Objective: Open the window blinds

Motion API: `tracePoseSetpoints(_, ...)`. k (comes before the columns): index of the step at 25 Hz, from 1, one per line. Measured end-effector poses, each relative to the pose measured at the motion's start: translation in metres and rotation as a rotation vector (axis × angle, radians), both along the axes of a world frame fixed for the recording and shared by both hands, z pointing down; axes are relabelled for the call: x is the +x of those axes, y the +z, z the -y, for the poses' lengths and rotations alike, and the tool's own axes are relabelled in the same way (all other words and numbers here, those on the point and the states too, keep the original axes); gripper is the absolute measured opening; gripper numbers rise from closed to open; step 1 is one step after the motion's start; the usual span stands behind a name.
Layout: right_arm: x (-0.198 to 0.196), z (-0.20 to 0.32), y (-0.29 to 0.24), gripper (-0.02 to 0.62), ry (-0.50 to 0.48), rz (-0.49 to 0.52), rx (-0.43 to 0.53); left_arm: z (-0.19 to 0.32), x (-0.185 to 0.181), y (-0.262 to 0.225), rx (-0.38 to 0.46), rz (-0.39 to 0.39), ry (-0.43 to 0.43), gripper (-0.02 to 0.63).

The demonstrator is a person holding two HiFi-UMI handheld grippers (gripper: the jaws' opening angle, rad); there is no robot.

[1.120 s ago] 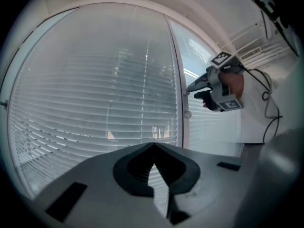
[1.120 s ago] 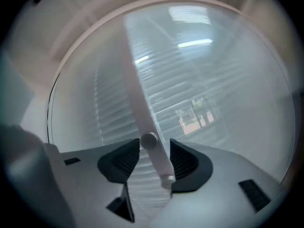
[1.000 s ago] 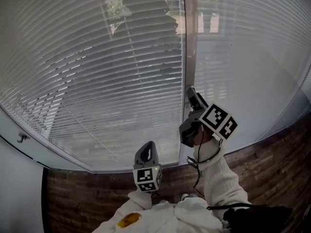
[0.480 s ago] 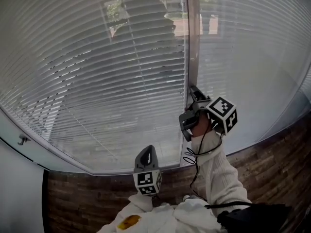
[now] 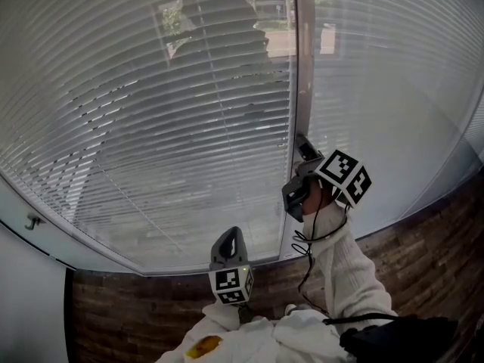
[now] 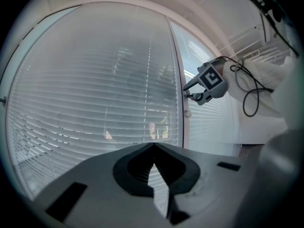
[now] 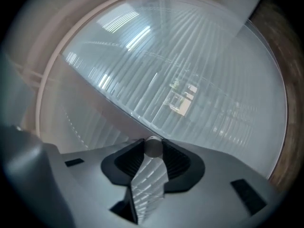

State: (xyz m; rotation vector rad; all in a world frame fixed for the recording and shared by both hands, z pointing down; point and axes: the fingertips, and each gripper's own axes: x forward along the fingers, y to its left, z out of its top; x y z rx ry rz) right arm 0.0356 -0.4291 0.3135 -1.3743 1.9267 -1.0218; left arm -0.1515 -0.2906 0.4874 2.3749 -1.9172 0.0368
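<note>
White slatted blinds (image 5: 151, 127) cover the window pane left of a vertical post (image 5: 302, 66), their slats nearly flat. My right gripper (image 5: 302, 146) is held level against that post. Its jaws are closing, with a small round grey knob (image 7: 153, 147) between the fingertips and both pads touching it. The left gripper view shows this right gripper (image 6: 188, 93) at the post. My left gripper (image 5: 231, 234) hangs low in front of the blinds, away from them, its jaws together and empty (image 6: 153, 146).
A second blind (image 5: 393, 89) covers the pane right of the post. Another small knob (image 6: 187, 113) sits on the post just below the right gripper. A dark cable (image 5: 306, 248) loops along the white sleeve. Wood-patterned floor (image 5: 113, 308) lies below the sill.
The right gripper has rolled a little at the post, its marker cube turning. The left gripper has dropped slightly in the head view. The blinds look the same.
</note>
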Motion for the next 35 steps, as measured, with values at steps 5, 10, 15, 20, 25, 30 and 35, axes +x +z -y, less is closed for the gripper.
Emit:
tracePoseSetpoints(5, -0.004, -0.002, -0.002, 0.129, 0.011, -0.273, 0.052, 0.001, -0.004, 0.0, 0.003, -0.009, -0.001, 0.0)
tracePoseSetpoints(10, -0.006, -0.003, -0.002, 0.129, 0.016, -0.548, 0.089, 0.002, -0.002, -0.001, 0.006, -0.005, 0.011, 0.0)
tracePoseSetpoints(15, -0.009, -0.005, -0.004, 0.129, 0.048, -0.842, 0.133, 0.001, -0.001, -0.001, 0.006, 0.005, 0.023, 0.0)
tracePoseSetpoints(20, -0.011, -0.006, -0.004, 0.129, 0.067, -1.039, 0.157, 0.0, -0.001, 0.003, -0.004, 0.009, 0.026, 0.0)
tracePoseSetpoints(25, -0.016, -0.008, -0.006, 0.129, 0.077, -1.225, 0.199, 0.001, -0.004, 0.003, -0.006, 0.014, 0.022, 0.0)
tracePoseSetpoints(30, -0.019, -0.01, -0.006, 0.129, 0.084, -1.45, 0.235, 0.002, -0.003, 0.003, -0.007, 0.017, 0.019, 0.0)
tracePoseSetpoints(35, -0.022, -0.01, -0.006, 0.129, 0.071, -1.654, 0.28, 0.004, -0.001, 0.003, -0.009, 0.019, 0.016, 0.0)
